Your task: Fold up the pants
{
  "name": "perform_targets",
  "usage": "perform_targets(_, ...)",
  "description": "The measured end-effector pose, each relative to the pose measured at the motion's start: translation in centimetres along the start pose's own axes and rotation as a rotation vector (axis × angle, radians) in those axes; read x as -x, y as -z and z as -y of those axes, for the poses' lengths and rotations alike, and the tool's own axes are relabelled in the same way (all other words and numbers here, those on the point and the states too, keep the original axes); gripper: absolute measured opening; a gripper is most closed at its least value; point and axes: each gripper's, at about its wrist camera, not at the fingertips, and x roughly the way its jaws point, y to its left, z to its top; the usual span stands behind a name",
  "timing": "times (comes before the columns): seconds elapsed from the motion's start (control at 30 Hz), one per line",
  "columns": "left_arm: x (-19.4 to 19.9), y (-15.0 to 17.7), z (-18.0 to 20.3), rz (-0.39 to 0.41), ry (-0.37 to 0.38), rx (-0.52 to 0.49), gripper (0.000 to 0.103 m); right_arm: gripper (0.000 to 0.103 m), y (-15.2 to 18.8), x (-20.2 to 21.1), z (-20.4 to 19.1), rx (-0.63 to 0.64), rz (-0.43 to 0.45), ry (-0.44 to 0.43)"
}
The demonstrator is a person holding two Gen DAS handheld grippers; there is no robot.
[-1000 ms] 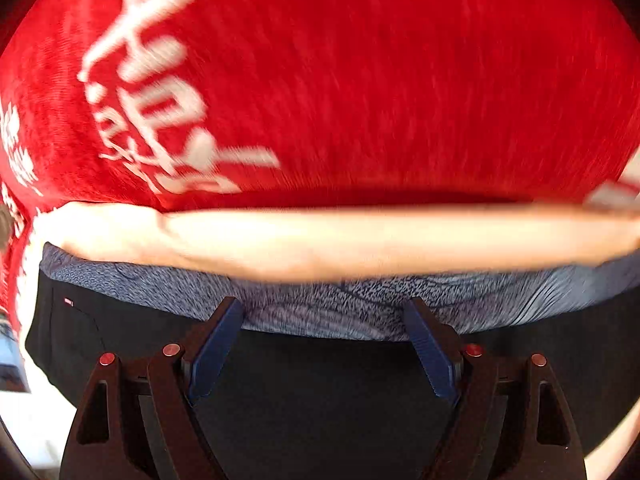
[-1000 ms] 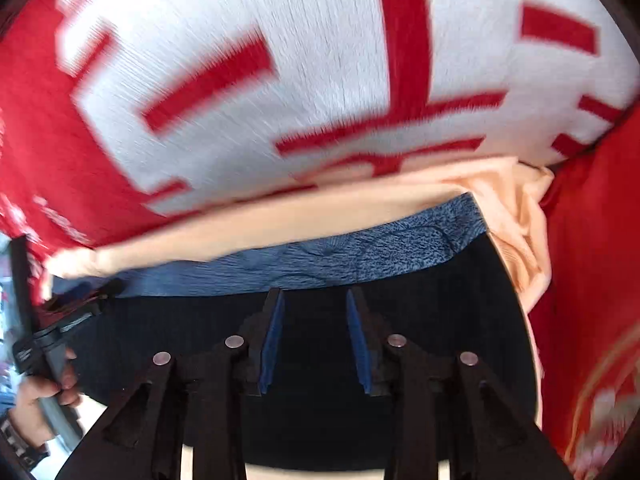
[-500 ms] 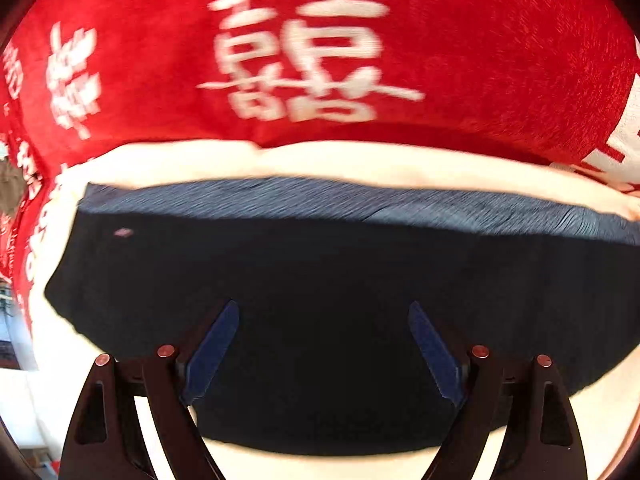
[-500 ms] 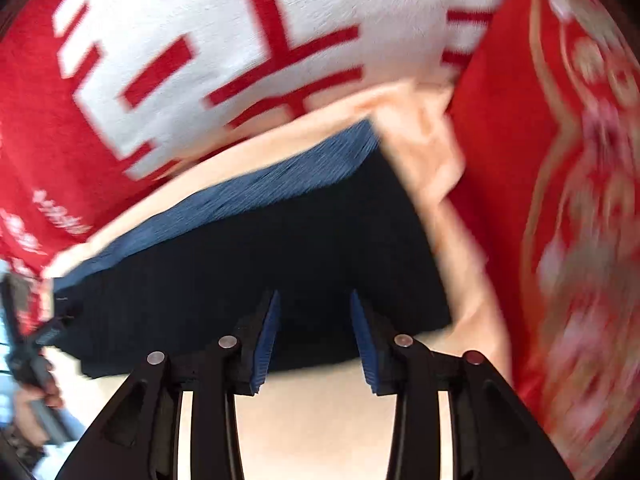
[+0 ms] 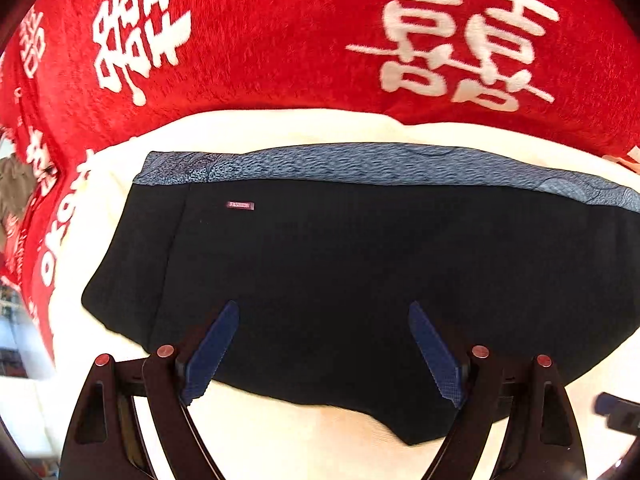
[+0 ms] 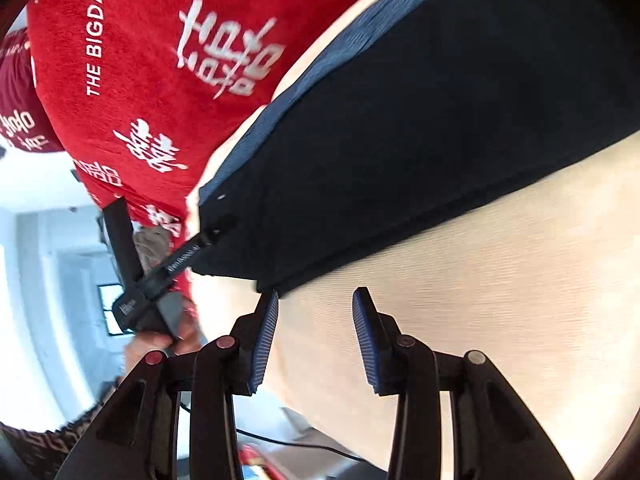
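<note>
Black pants, folded flat, lie on a cream cloth; their grey-blue waistband is on the far side, toward a red blanket with white characters. Left gripper hangs over the pants, jaws wide, holding nothing. Right gripper, half-spread, empty, sits above bare cream cloth just off the pants' near corner.

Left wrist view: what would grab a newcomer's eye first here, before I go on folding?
The red blanket with big white characters fills the far side. On the cream sheet in front of it lie the folded black pants, grey-blue waistband toward the blanket. The open left gripper hovers over their near edge; the right gripper, empty, is just off a corner.
</note>
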Motion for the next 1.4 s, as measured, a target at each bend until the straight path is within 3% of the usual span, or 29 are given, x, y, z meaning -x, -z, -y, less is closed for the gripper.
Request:
perform_targets(0.13,-4.6,1.6,-1.3,-0.076,0.028,-0.092,0.088,0.043,-0.1,-6.5,-1.4,-0.061,-0.007,-0.061)
perform_targets(0.2,-4.5,2.3,-1.1,-0.003,0.031,-0.146,0.09,0.043,0.0,-8.1,-1.7,-0.075,-0.008,-0.068)
perform_targets(0.37,-4.5,2.7,-1.9,0.024,0.084,-0.141,0.091,0.043,-0.4,-8.9,-1.9,-0.083,0.002,-0.068)
perform_targets(0.5,-4.6,3.1,-2.4,0.047,0.11,-0.164,0.092,0.042,-1.1,-9.2,-1.2,-0.169,0.028,-0.115)
perform_targets(0.57,-4.3,3.4,-3.0,0.051,0.136,-0.165,0.092,0.009,-1.7,-9.3,-1.6,-0.176,0.039,-0.074)
perform_targets(0.73,-3.4,3.8,-4.8,0.036,0.194,-0.161,0.092,0.008,-0.7,-7.6,-4.8,-0.021,0.069,0.051)
perform_targets(0.87,-3.7,5.0,-4.2,0.071,0.138,-0.259,0.092,0.006,0.9,-8.2,-3.1,-0.043,0.057,0.132)
perform_targets(0.93,-3.8,5.4,-4.0,0.087,0.123,-0.271,0.092,0.005,1.1,-8.6,-2.3,-0.055,0.067,0.118)
perform_targets(1.1,-2.9,4.4,-3.6,0.035,0.147,-0.206,0.092,0.008,1.4,-7.0,-2.3,-0.058,0.07,0.084)
perform_targets(1.17,-1.7,3.7,-3.6,0.037,0.188,-0.167,0.092,0.018,1.2,-5.4,-1.8,-0.078,0.1,0.072)
perform_targets(1.23,-1.0,3.3,-3.1,0.052,0.203,-0.157,0.092,0.039,0.7,-4.1,-0.9,-0.108,0.143,0.056)
perform_targets(1.4,-1.1,2.0,-0.6,0.049,0.236,-0.162,0.092,0.042,-0.6,-3.2,0.9,-0.156,0.154,0.015)
